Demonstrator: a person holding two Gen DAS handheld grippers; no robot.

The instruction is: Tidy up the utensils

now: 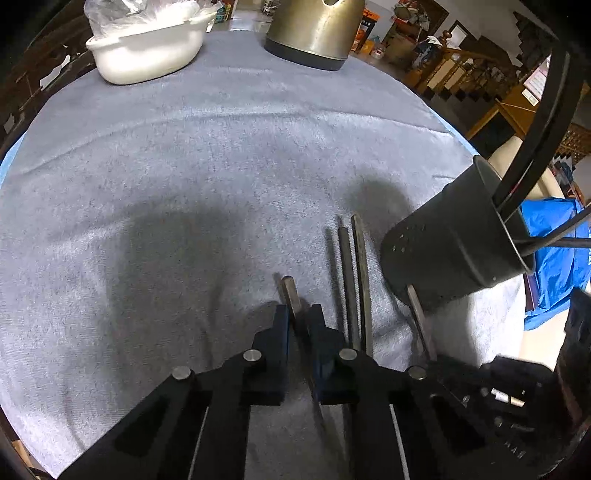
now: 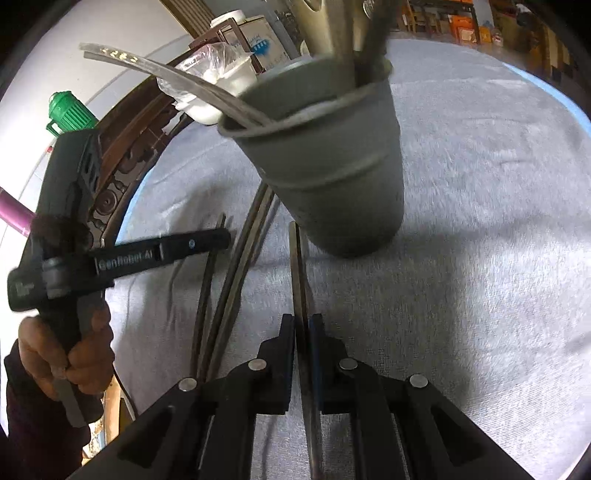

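My left gripper point(image 1: 299, 317) is shut on the end of a flat metal utensil handle point(image 1: 291, 293) that lies on the grey cloth. Two more long utensils point(image 1: 354, 273) lie side by side just to its right. A dark metal cup point(image 1: 454, 240) stands further right with several utensils leaning in it. In the right wrist view my right gripper point(image 2: 303, 325) is shut on a thin metal utensil point(image 2: 297, 266) whose far end reaches the foot of the cup point(image 2: 332, 166). The left gripper point(image 2: 221, 237), held by a hand point(image 2: 74, 354), is over the loose utensils point(image 2: 236, 266).
A white tub point(image 1: 147, 51) with a plastic bag and a brass-coloured kettle point(image 1: 314, 33) stand at the far edge of the grey cloth point(image 1: 184, 166). A carved wooden table rim point(image 2: 118, 177) borders the cloth. Something blue point(image 1: 557, 251) lies beyond the cup.
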